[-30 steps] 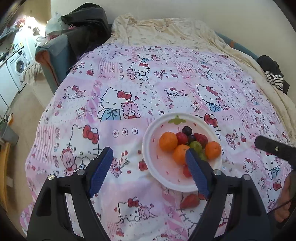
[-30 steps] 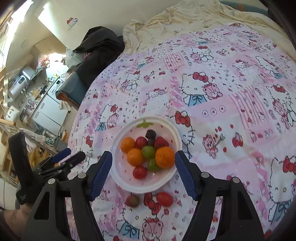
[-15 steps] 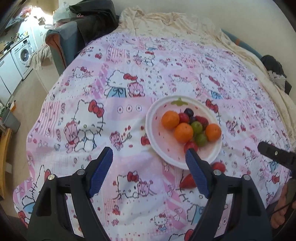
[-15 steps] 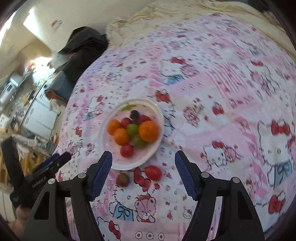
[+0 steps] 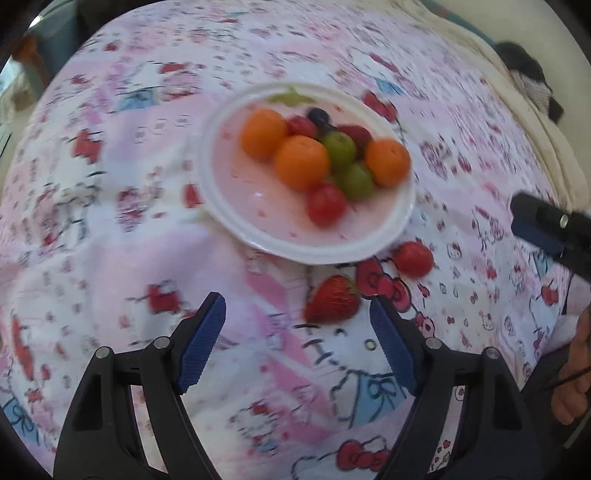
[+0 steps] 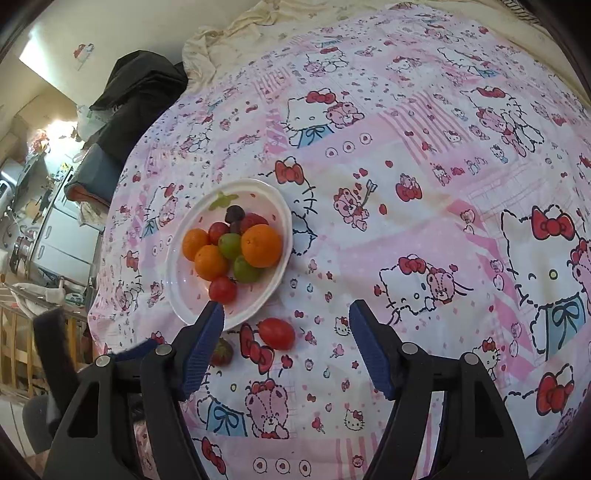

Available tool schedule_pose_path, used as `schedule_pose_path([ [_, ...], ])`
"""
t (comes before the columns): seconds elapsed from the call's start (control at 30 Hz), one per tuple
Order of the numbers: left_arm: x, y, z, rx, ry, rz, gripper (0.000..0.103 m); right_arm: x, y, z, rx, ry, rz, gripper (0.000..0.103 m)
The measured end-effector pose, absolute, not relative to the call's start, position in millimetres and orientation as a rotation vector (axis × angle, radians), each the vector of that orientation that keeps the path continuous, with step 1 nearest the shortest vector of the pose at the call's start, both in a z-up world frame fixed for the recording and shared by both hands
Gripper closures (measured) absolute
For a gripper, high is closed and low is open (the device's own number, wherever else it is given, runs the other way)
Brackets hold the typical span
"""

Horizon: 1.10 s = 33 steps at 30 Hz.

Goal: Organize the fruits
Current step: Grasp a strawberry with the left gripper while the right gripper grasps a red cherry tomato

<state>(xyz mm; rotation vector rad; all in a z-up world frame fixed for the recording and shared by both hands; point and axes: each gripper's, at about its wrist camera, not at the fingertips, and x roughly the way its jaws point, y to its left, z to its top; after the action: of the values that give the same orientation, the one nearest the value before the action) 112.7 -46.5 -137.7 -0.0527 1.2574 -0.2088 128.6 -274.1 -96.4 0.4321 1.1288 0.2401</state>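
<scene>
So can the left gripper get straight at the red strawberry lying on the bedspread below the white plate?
Probably yes. The left gripper is open, and the red strawberry lies just ahead between its fingers, clear of the white plate, with nothing between.

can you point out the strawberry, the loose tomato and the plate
strawberry [image 5: 332,300]: left wrist view, middle of its red body
loose tomato [image 6: 276,333]: right wrist view, centre of its skin, on the bedsheet
plate [image 6: 173,280]: right wrist view, bare white rim on the left side

Pink cartoon-print bedspread [image 6: 424,192], cream wall [image 6: 122,26], dark clothes pile [image 6: 140,92] beside.
</scene>
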Motion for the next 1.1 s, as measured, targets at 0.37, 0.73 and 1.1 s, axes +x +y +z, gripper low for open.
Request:
schedule_pose_path([
  [0.37, 117, -78, -164, 0.145, 1.268, -0.228, 0.043, 132, -277, -103, 0.423, 1.151, 0.226, 0.03],
  [0.73, 108, -87, -151, 0.163, 1.225, -0.276, 0.075, 133, -268, -106, 0.388, 1.162, 0.227, 0.03],
  [1.1, 105, -14, -96, -0.069, 1.142, -0.124, 0.075, 134, -261, -108, 0.367, 1.174, 0.229, 0.03],
])
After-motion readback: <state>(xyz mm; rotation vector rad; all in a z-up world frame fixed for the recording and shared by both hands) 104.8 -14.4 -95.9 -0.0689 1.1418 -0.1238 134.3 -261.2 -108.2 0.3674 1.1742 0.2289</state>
